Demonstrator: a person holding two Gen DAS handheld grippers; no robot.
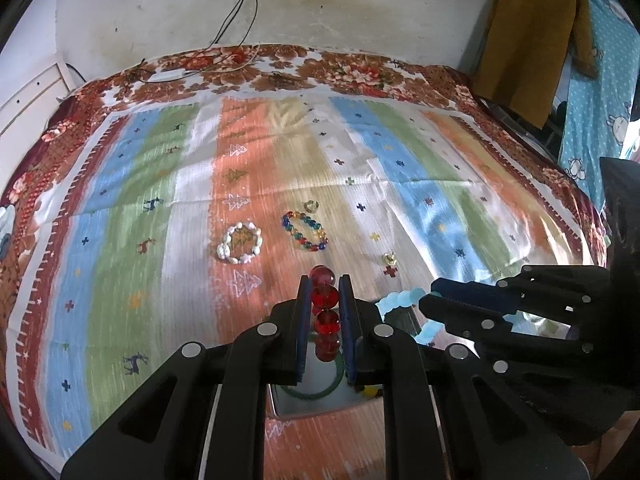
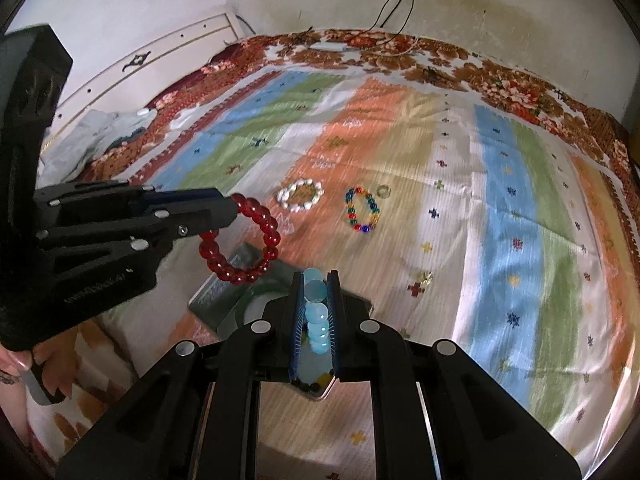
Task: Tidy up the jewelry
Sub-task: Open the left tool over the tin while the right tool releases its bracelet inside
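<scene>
My left gripper [image 1: 325, 280] is shut on a red bead bracelet [image 1: 325, 295], which hangs as a loop [image 2: 256, 240] above a shiny tray [image 2: 224, 292]. My right gripper [image 2: 315, 276] is shut on a light blue bead bracelet [image 2: 315, 312], also visible beside the left gripper [image 1: 400, 300]. Both hover over the tray [image 1: 304, 404], which holds a green bangle [image 1: 320, 390] and small beads. On the striped cloth farther off lie a white shell bracelet [image 1: 240, 243], a multicoloured bead bracelet [image 1: 306, 231], a clear ring [image 1: 311, 205] and a small gold piece [image 1: 389, 258].
A striped cloth [image 1: 420, 184] covers a bed with a floral sheet [image 1: 280, 68]. Cables [image 1: 236, 12] run from a wall socket onto the far edge. A yellow garment [image 1: 528, 32] and blue curtain hang at the right. A hand [image 2: 24, 364] holds the left gripper's handle.
</scene>
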